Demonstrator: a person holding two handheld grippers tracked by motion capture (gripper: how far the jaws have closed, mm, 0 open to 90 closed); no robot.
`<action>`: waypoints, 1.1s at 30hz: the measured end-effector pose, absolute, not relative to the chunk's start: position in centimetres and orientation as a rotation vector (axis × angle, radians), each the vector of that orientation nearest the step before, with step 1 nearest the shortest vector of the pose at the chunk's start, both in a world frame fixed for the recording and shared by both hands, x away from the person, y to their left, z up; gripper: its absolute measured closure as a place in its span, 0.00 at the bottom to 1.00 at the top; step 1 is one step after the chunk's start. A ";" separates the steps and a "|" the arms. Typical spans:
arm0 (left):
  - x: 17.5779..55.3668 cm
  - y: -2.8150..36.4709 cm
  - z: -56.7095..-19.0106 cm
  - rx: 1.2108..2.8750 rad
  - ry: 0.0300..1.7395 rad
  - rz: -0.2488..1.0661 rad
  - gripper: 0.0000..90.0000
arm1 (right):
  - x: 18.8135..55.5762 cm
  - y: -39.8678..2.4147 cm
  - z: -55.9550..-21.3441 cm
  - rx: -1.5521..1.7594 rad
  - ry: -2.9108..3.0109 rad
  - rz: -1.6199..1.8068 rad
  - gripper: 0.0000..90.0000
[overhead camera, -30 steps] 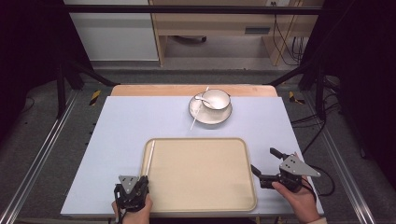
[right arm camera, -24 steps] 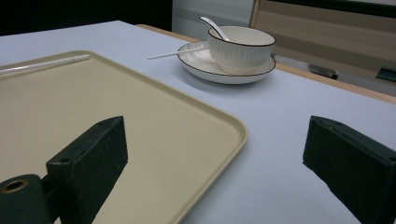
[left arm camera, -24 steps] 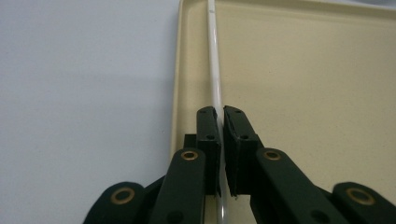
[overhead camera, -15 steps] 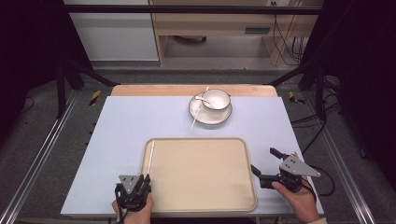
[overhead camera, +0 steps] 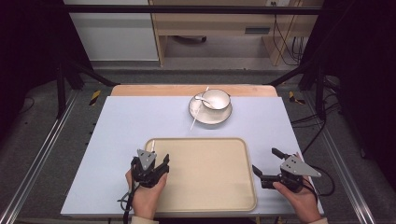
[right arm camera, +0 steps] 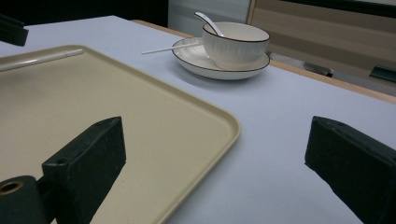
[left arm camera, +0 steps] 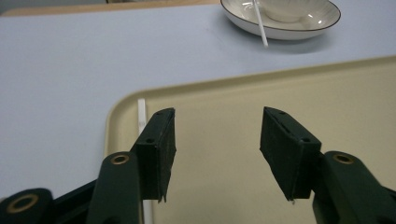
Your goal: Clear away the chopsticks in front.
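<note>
White chopstick (left arm camera: pixel 141 114) lies lengthwise on tray's (overhead camera: pixel 205 196) left rim, just outside left gripper (left arm camera: pixel 217 140); jaws just opened halfway, empty.

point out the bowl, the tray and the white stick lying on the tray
bowl (overhead camera: pixel 217 98), high view, on its white inside
tray (overhead camera: pixel 208 205), high view, on its near rim
white stick (left arm camera: pixel 141 114), left gripper view, on its far end by the tray's left rim

Black left gripper (overhead camera: pixel 163 163), black right gripper (overhead camera: pixel 265 163), grey three-cornered top plates, brass-ringed screws, trailing black cables
</note>
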State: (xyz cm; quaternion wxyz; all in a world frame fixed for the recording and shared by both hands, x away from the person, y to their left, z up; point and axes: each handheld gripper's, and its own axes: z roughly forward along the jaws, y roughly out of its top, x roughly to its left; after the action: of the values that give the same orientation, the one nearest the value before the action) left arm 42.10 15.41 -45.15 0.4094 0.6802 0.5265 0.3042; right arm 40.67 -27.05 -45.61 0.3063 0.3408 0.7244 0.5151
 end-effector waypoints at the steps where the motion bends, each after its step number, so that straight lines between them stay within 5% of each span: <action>1: 42.4 15.5 -45.1 1.720 1.315 0.768 0.49 | 40.7 -27.0 -45.6 0.902 1.917 1.363 0.06; 16: 50.3 13.0 -40.7 1.834 1.059 0.688 0.30 | 40.6 -26.9 -45.6 0.880 1.924 1.355 0.05; 33: 57.0 8.3 -40.0 1.973 0.912 0.642 0.29 | 40.5 -27.3 -45.3 0.867 1.909 1.359 0.04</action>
State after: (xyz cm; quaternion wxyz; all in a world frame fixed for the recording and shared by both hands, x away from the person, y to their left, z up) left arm 56.96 8.33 -39.98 0.4237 0.7885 0.3646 0.2567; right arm 40.48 -27.28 -45.33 0.3160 0.3293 0.7249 0.5159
